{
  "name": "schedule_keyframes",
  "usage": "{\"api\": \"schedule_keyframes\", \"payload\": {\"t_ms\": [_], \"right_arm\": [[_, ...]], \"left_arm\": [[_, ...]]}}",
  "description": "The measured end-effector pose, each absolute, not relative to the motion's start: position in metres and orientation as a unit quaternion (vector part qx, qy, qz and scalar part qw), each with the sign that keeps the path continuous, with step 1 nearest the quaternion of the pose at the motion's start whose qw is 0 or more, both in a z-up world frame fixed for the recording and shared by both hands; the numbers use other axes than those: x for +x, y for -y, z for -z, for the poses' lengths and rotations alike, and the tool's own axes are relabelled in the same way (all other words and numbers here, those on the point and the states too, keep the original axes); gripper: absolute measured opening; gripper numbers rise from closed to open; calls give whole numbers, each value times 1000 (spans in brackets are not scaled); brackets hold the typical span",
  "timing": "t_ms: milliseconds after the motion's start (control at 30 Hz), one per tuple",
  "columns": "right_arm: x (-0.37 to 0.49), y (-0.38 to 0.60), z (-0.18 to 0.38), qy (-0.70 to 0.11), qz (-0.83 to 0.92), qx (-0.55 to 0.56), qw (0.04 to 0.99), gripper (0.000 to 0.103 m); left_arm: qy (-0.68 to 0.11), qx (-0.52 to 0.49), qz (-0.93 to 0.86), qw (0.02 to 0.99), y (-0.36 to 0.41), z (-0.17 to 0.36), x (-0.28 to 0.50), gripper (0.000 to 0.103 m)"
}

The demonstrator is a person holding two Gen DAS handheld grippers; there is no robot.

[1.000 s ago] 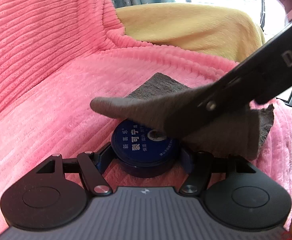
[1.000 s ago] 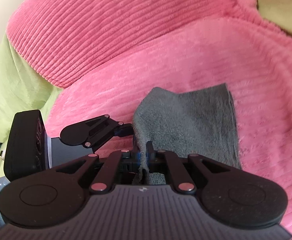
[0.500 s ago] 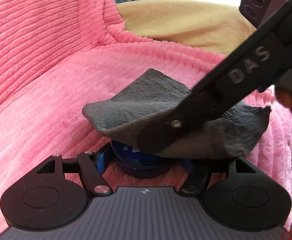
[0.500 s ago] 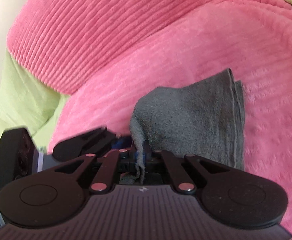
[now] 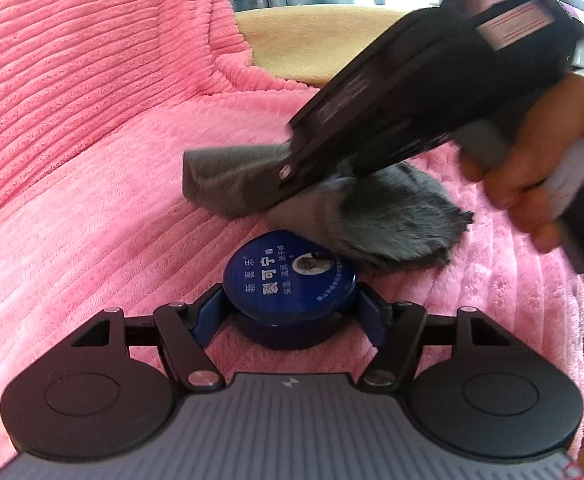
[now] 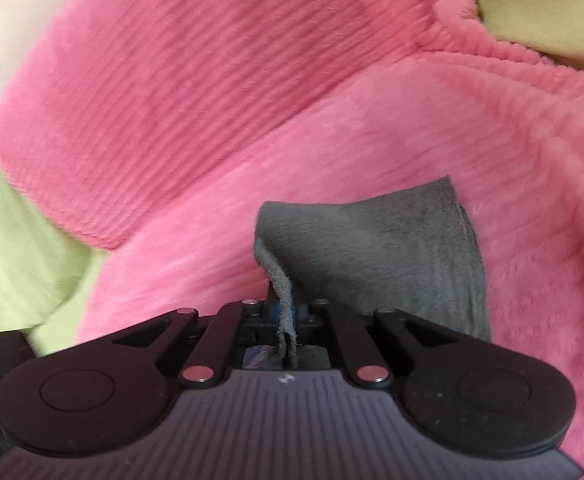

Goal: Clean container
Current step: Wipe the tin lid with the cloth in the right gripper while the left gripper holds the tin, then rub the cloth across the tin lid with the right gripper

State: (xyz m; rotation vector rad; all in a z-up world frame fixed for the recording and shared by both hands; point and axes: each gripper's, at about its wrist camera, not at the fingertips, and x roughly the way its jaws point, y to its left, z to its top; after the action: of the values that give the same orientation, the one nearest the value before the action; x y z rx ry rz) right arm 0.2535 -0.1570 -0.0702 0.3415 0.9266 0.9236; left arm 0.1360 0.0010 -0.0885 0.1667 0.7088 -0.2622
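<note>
Left tool (image 5: 290,310) clamps the blue tin (image 5: 290,280), while right tool (image 6: 286,312) pinches the grey cloth (image 5: 371,220) just off its two o'clock rim.

The grey cloth (image 5: 375,216) overhangs the blue tin's (image 5: 290,280) far right rim; its near left top lies bare.

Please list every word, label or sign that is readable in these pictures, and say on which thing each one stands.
"新喜乐": lid of the blue tin, shut in the left gripper.
"裂可宁": same lid, large characters.
Smaller lines and rim print on the lid: too small to read.
Lettering on the right gripper: blurred, unreadable.
Right wrist view: no text.
</note>
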Motion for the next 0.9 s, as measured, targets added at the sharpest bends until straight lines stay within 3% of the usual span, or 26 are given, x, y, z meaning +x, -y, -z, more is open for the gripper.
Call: {"api": "schedule_keyframes", "payload": {"t_ms": [333, 700, 900], "right_arm": [[233, 168, 91, -497, -461, 165, 716, 1], [267, 154, 104, -442, -424, 180, 770, 0], [266, 160, 83, -431, -409, 167, 787, 4]], "left_arm": [[-346, 99, 130, 924, 1, 87, 133, 69], [-347, 101, 130, 923, 2, 89, 131, 69], [-344, 99, 132, 924, 1, 88, 131, 68]]}}
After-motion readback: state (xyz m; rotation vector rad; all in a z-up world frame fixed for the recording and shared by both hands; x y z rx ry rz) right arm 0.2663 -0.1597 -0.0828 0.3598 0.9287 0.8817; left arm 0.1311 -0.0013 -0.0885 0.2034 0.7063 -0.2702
